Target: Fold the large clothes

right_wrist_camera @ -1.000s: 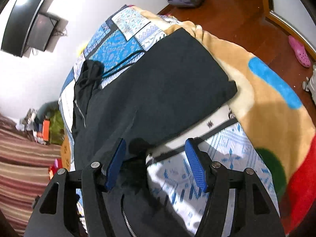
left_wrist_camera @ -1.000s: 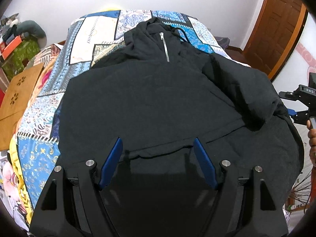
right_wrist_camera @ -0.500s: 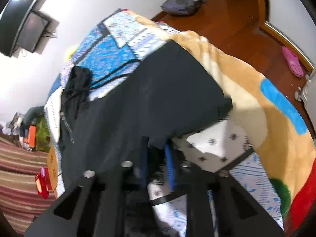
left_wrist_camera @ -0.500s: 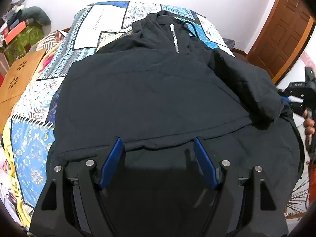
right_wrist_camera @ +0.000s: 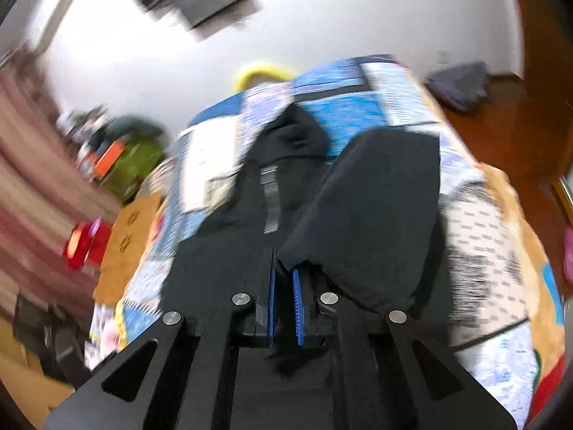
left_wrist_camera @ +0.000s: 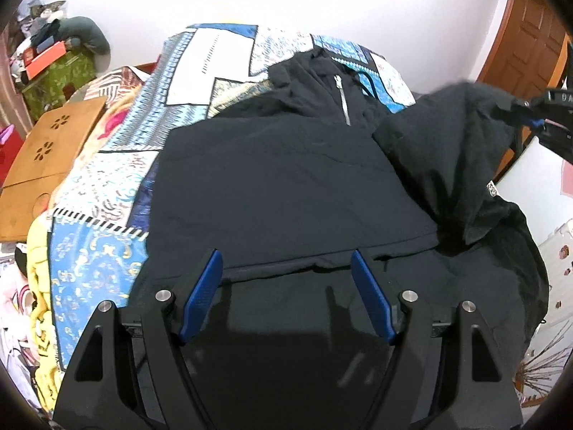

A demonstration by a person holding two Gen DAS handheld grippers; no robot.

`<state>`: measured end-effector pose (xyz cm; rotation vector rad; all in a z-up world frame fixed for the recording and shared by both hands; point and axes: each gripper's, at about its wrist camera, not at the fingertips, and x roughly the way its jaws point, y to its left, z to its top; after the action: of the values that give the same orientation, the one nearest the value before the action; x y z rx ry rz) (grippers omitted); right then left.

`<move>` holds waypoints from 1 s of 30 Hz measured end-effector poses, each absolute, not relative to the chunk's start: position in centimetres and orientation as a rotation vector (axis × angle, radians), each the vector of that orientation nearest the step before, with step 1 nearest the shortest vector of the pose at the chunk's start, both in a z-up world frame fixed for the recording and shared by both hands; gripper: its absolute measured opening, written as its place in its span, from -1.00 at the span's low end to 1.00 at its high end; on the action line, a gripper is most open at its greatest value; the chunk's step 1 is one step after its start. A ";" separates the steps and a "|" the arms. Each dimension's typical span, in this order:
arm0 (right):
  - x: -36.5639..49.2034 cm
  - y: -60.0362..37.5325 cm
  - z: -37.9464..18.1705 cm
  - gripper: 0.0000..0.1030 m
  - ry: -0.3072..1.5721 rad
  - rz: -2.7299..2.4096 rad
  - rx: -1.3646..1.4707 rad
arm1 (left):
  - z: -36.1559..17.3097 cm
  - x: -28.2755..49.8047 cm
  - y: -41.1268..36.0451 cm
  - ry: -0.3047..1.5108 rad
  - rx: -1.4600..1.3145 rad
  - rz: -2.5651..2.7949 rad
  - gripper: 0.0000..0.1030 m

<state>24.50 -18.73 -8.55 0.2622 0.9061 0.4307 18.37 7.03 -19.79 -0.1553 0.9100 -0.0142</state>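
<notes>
A large black hoodie point(left_wrist_camera: 286, 186) with a silver zipper point(left_wrist_camera: 343, 98) lies flat on the patchwork bed, hood at the far end. My left gripper point(left_wrist_camera: 286, 268) is open and empty, hovering over its hem. My right gripper point(right_wrist_camera: 284, 279) is shut on the cuff end of the hoodie's right sleeve point(right_wrist_camera: 372, 208) and holds it lifted off the bed. In the left wrist view the raised sleeve point(left_wrist_camera: 447, 150) hangs from the right gripper point(left_wrist_camera: 526, 114) at the far right. The right wrist view is blurred by motion.
The bed's patchwork cover point(left_wrist_camera: 107, 251) runs left of the hoodie. A wooden lap table point(left_wrist_camera: 50, 150) and clutter point(left_wrist_camera: 53, 57) sit at the left. A wooden door point(left_wrist_camera: 530, 36) stands at the right. A tan blanket point(right_wrist_camera: 519, 258) covers the bed's right side.
My right gripper closed on the sleeve's cuff end and lifted it up and inward over the hoodie. My left gripper stayed open over the hem.
</notes>
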 end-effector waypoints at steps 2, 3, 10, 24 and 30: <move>23.8 -15.5 -9.2 -0.86 0.940 0.498 0.204 | -19.5 17.8 7.9 0.903 -0.162 0.002 0.42; 23.4 -13.9 -9.8 -0.85 0.961 0.528 0.165 | -19.5 17.5 8.3 0.902 -0.169 0.010 0.42; 20.3 -5.2 -17.0 -0.86 1.131 0.658 -0.067 | -20.0 15.2 11.6 0.913 -0.223 0.080 0.42; 19.6 -7.1 -16.4 -0.33 1.238 0.724 -0.009 | -21.0 14.4 10.9 0.963 -0.215 0.073 0.42; 19.8 -13.2 -12.5 -0.13 1.028 0.587 -0.054 | -20.2 16.6 6.8 0.952 -0.120 0.009 0.42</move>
<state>19.78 -13.18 -12.46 -0.0544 1.0283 0.5868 16.56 6.85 -20.16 -0.1204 0.9523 0.0095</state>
